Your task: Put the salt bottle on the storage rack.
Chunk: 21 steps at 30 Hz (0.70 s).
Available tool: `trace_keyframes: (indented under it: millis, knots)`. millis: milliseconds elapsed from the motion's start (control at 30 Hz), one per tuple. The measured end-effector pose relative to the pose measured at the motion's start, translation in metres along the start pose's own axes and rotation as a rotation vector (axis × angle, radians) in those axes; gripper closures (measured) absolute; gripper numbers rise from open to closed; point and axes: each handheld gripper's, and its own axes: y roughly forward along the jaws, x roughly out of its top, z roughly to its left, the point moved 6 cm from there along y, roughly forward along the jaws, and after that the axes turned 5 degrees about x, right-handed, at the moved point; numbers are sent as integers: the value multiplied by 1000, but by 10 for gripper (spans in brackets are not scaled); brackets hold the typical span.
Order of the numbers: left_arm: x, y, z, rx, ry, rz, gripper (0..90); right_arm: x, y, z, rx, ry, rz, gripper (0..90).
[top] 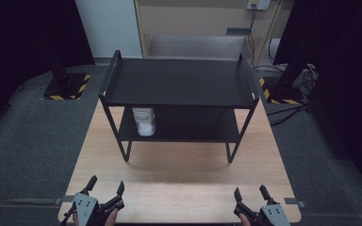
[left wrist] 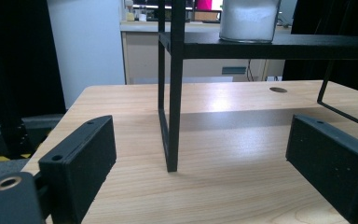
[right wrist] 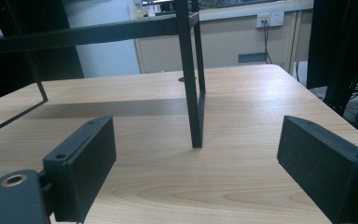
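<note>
High view: black shelf (top: pixel 179 82) holds white jar (top: pixel 144 121); left gripper (top: pixel 105 193), right gripper (top: pixel 251 194) wide apart, empty.

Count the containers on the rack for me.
1: a white-filled jar stands on the black rack's lower shelf, toward its left end. The top shelf is bare. Part of the lower shelf is hidden beneath the top one.

One wooden table (top: pixel 179 183), one black two-tier shelf (top: pixel 179 82), one white jar (top: pixel 144 120), two tongs, left (top: pixel 106 187) and right (top: pixel 251 192)
</note>
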Motion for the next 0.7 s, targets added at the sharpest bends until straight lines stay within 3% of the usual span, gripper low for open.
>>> trace_keyframes:
  millis: [700]
  knots:
    - [0,1,8,11,-20,8,69,1,5,-4,-7,2,-6,115]
